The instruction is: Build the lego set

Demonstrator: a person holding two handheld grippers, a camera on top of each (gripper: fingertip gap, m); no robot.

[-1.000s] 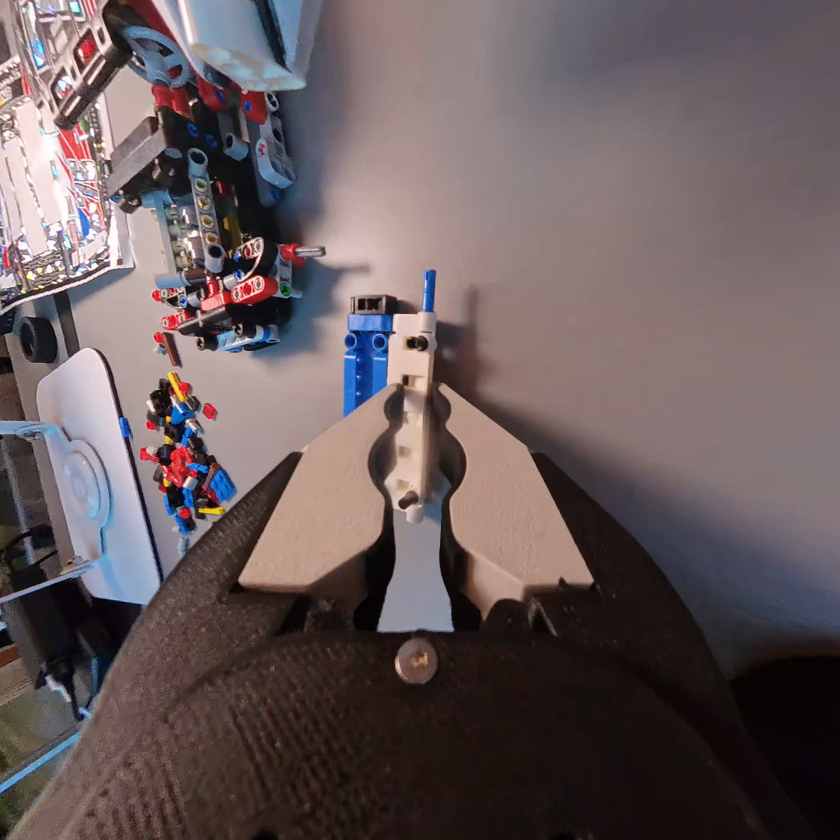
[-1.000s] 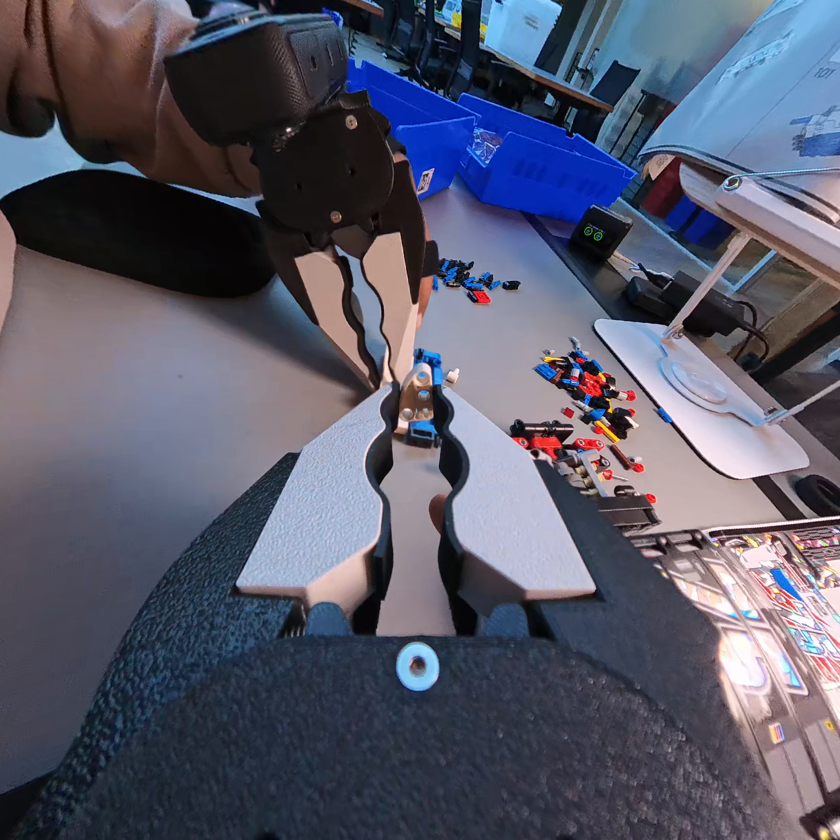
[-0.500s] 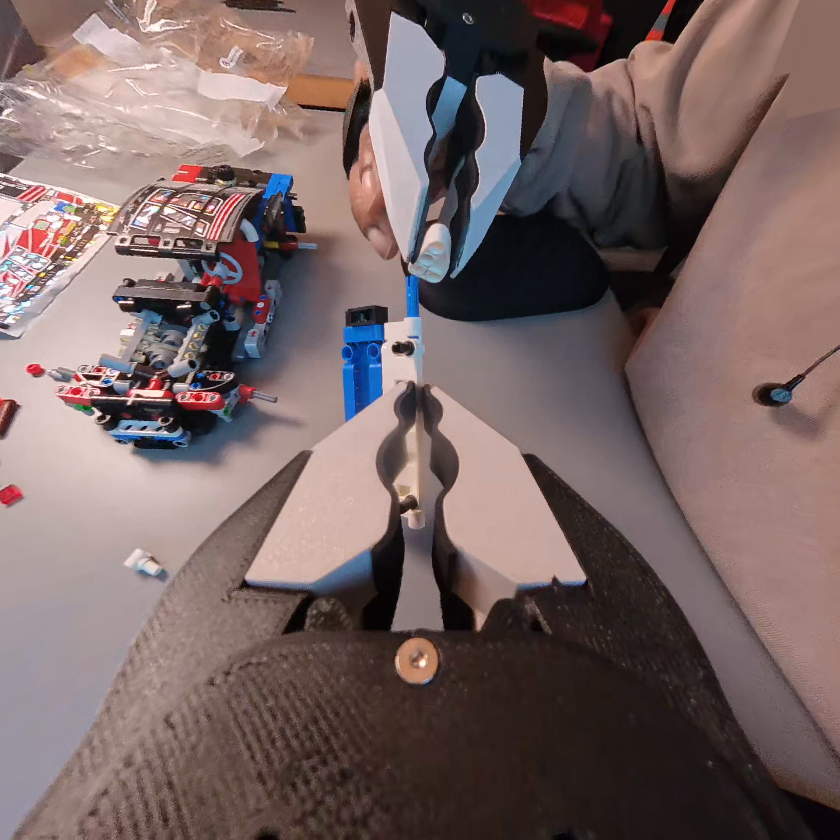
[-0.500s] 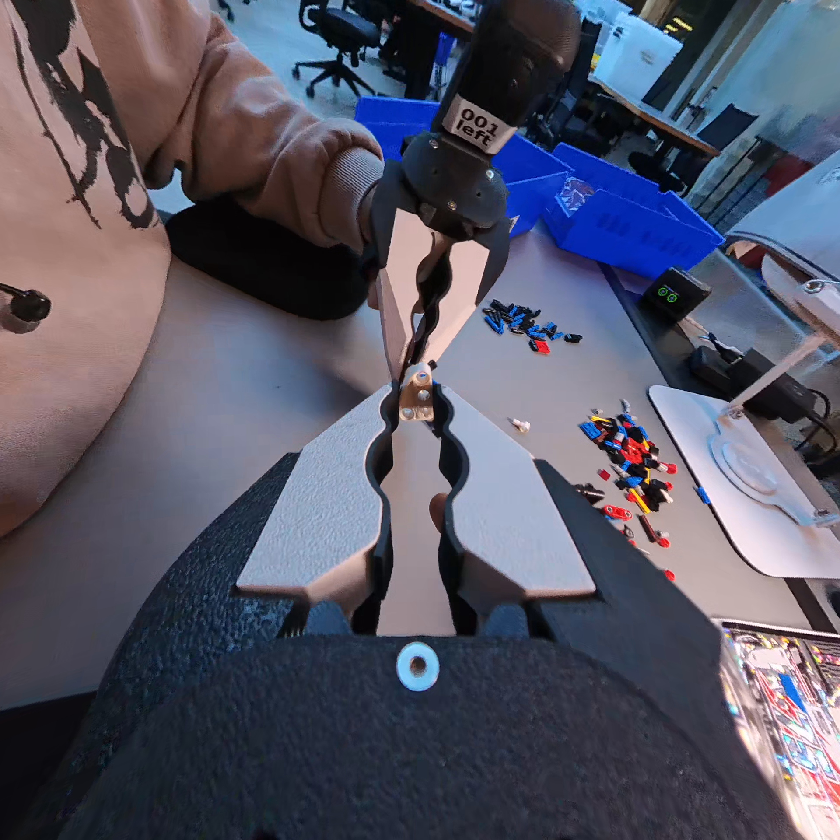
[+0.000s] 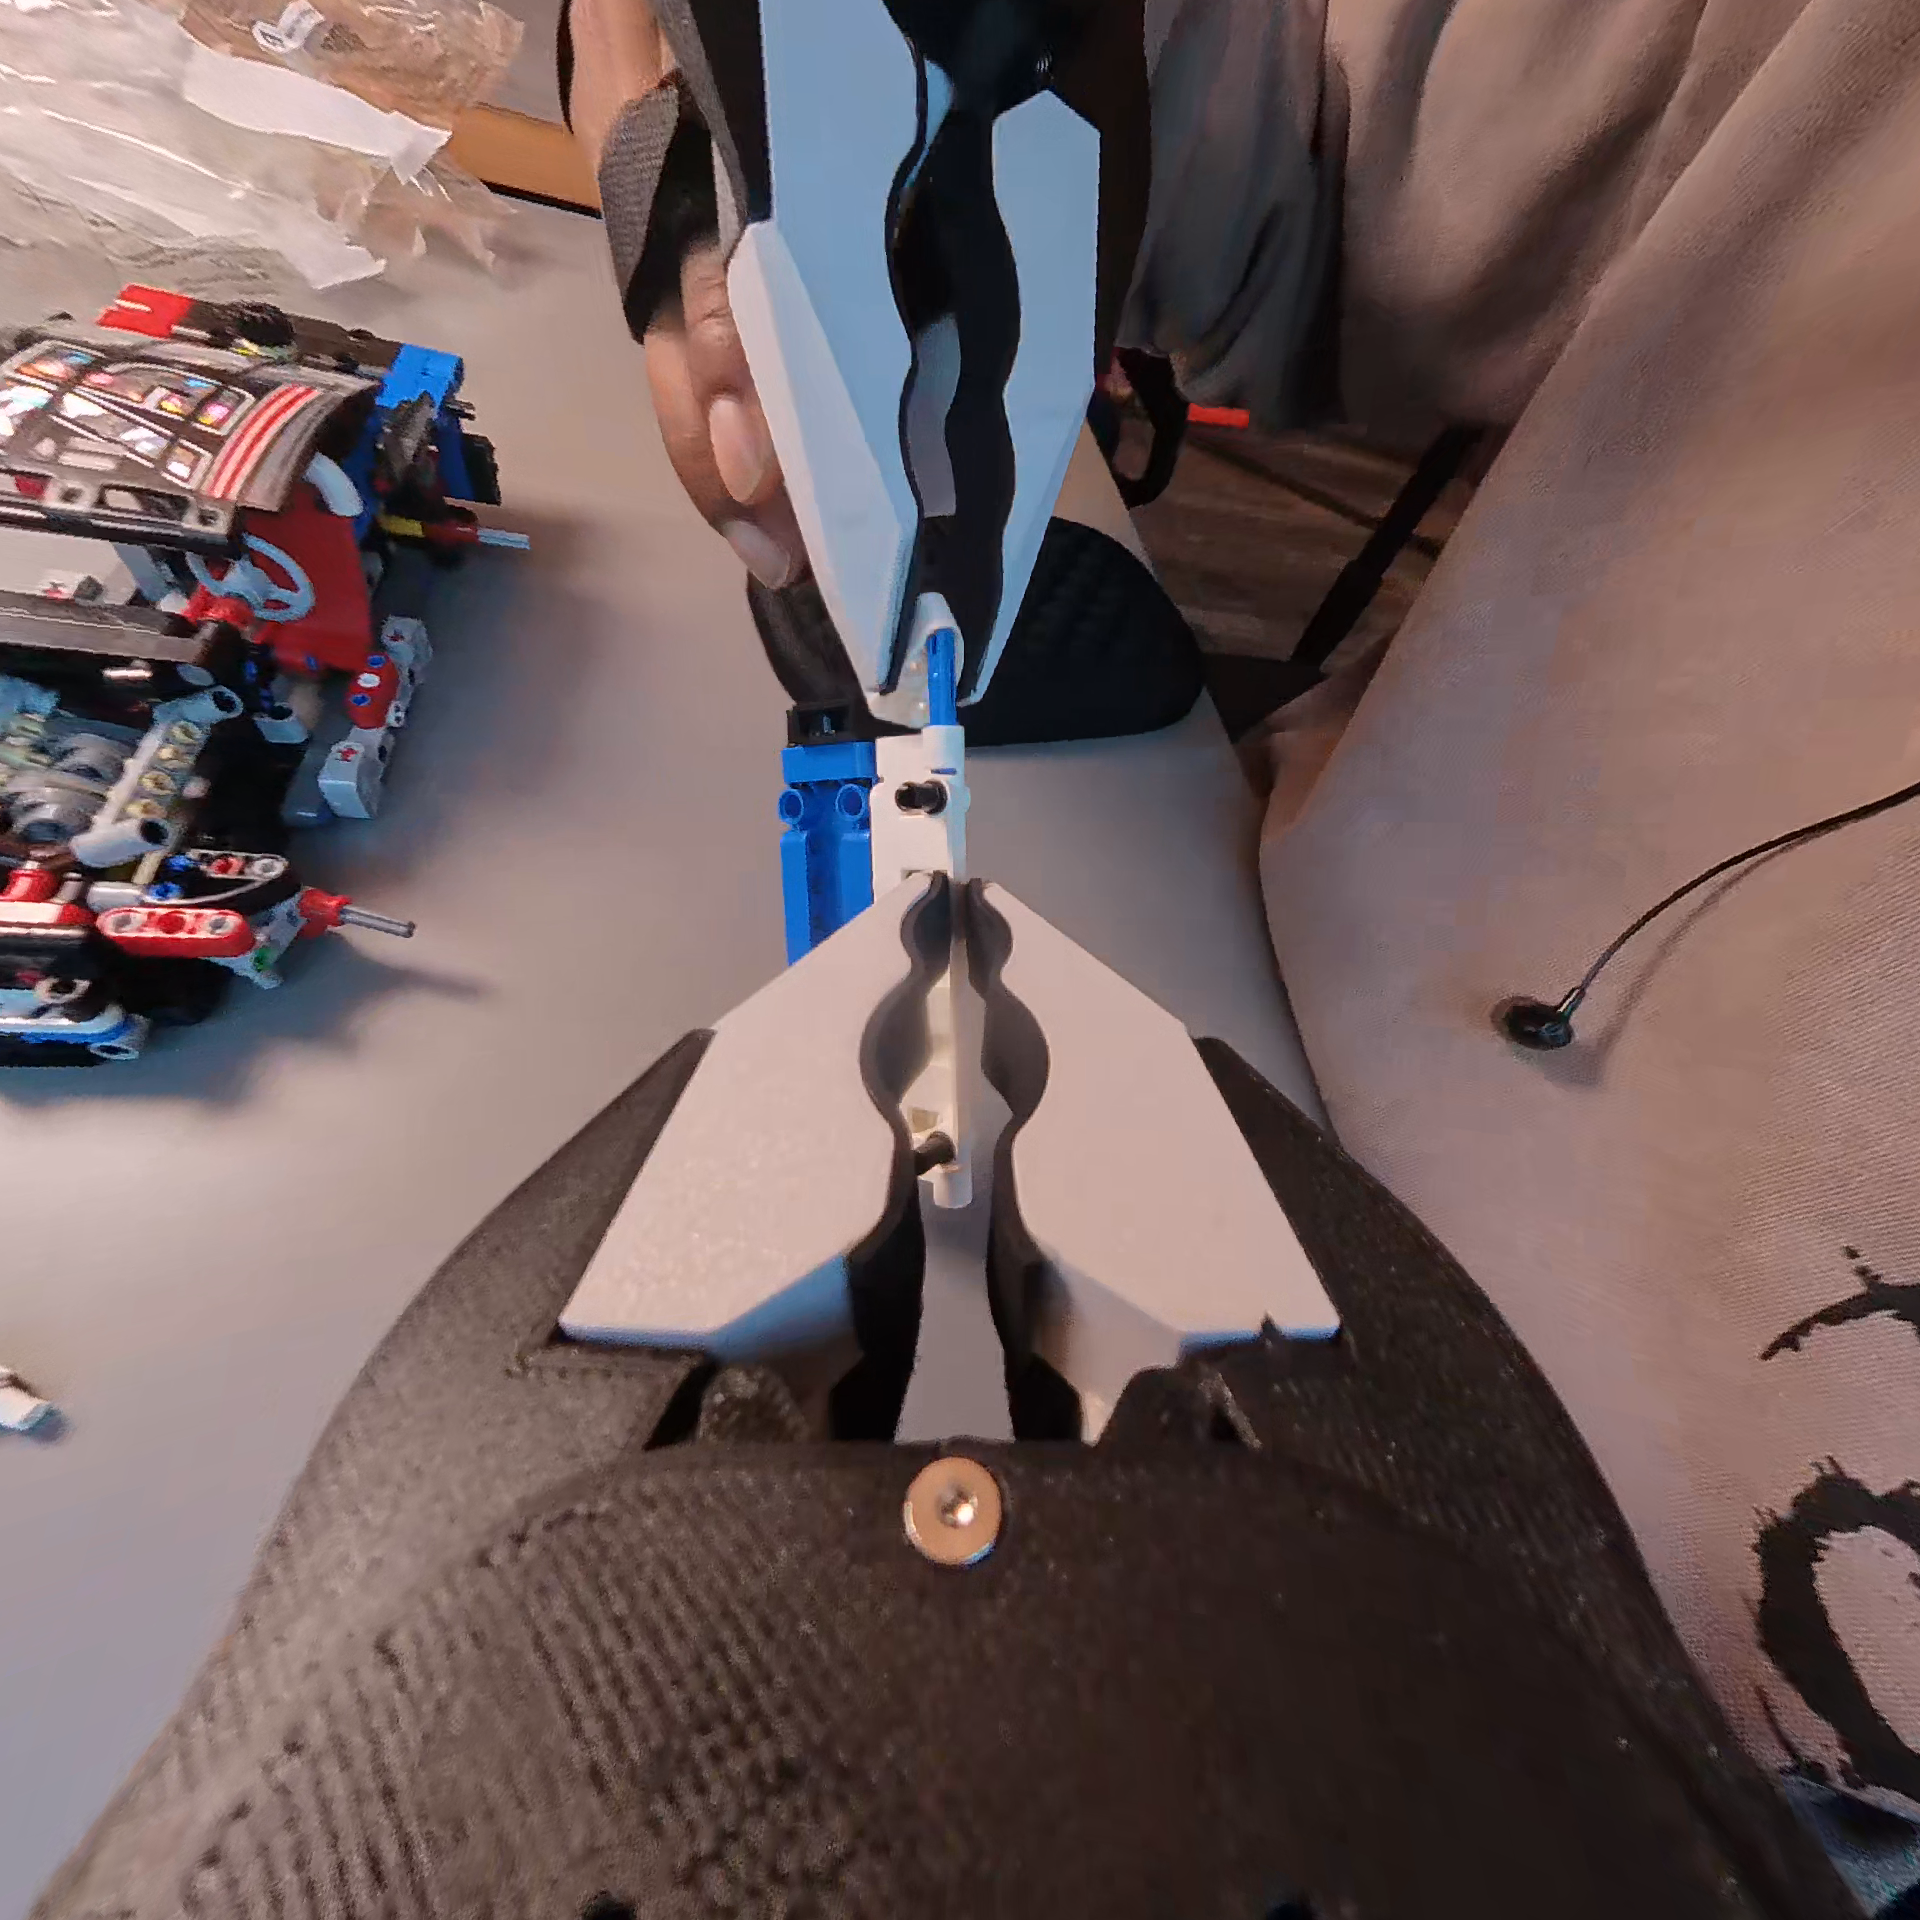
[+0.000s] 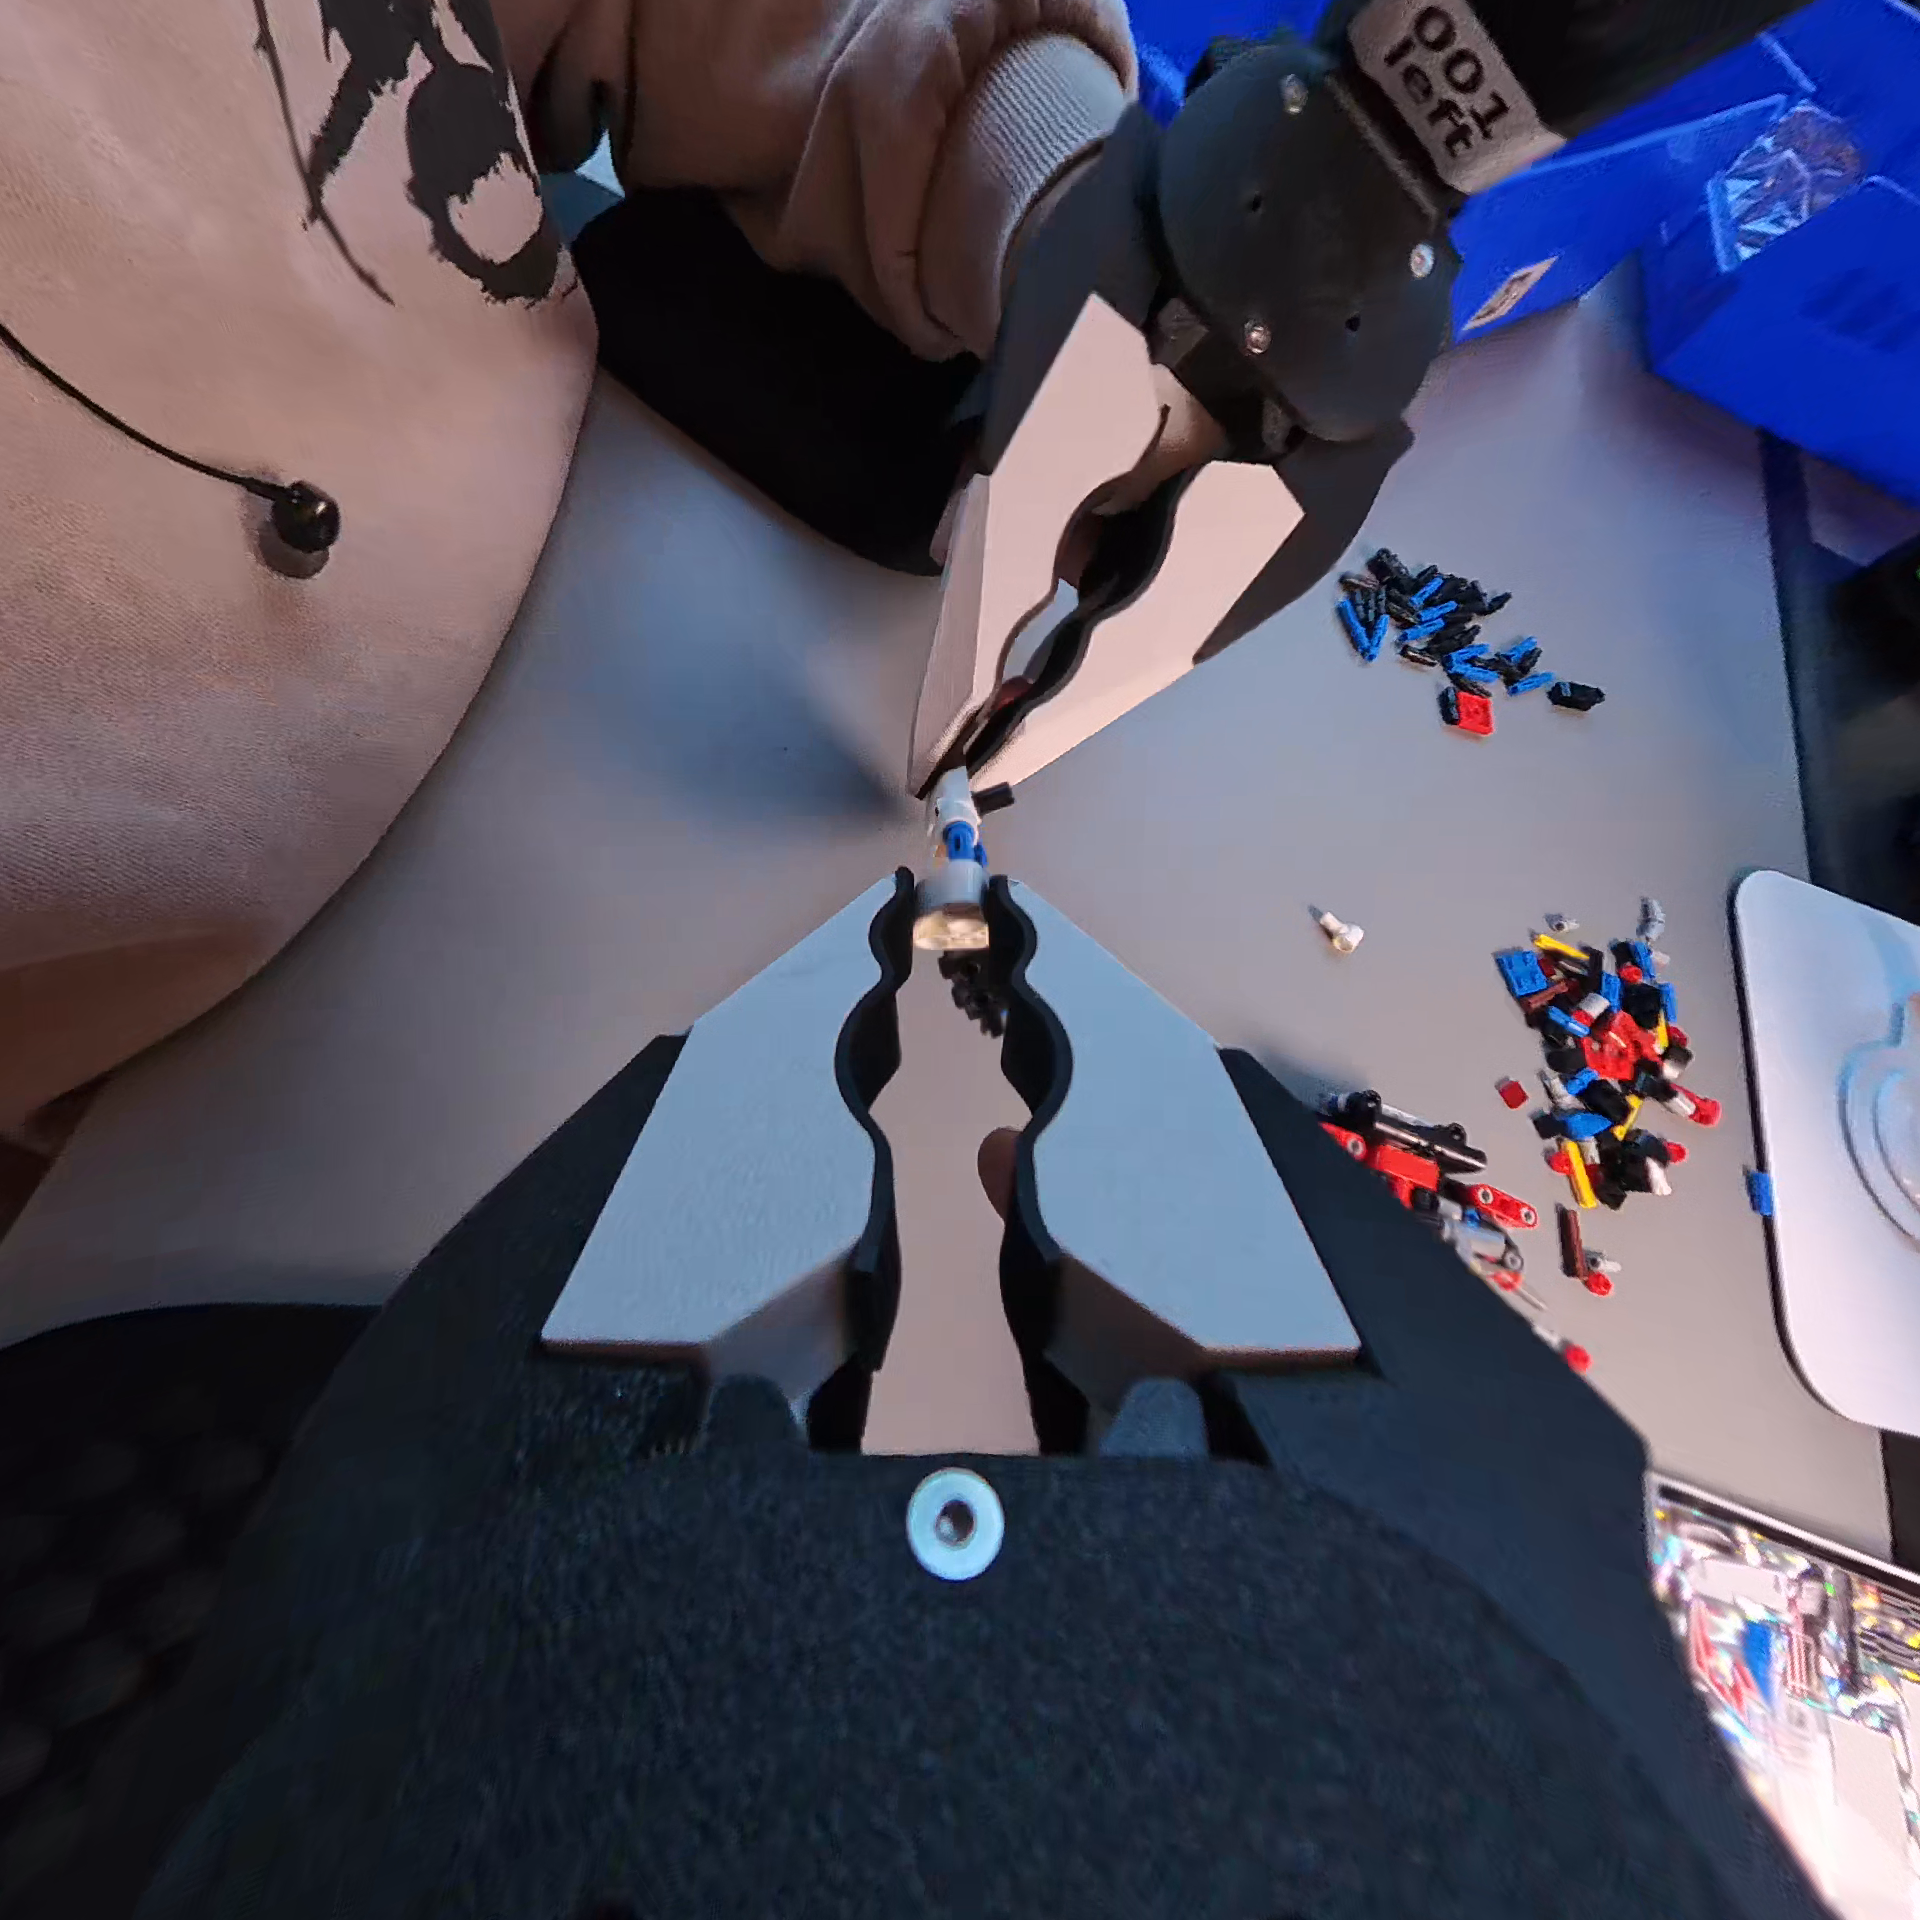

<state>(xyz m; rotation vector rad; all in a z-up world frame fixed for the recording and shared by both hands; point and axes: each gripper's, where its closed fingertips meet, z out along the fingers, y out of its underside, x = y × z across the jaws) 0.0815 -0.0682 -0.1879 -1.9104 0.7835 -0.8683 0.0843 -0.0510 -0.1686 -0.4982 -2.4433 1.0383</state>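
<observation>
While clamped on white-and-blue beam assembly (image 5: 928,831) in left gripper (image 5: 951,883), and small grey connector piece (image 6: 948,902) in right gripper (image 6: 948,894), could easily miss thin blue axle (image 5: 941,675) just ahead if tilted, popping it loose.

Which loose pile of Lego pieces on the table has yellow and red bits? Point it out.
The multicoloured pile beside the white stand base. The other pile, nearer the blue bins, is nearly all blue and black.

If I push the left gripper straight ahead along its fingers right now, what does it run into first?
Most likely the right gripper: its tips sit right on the blue axle sticking out of the white beam that the left gripper clamps. Depth is hard to judge, but they look nearly touching.
</observation>
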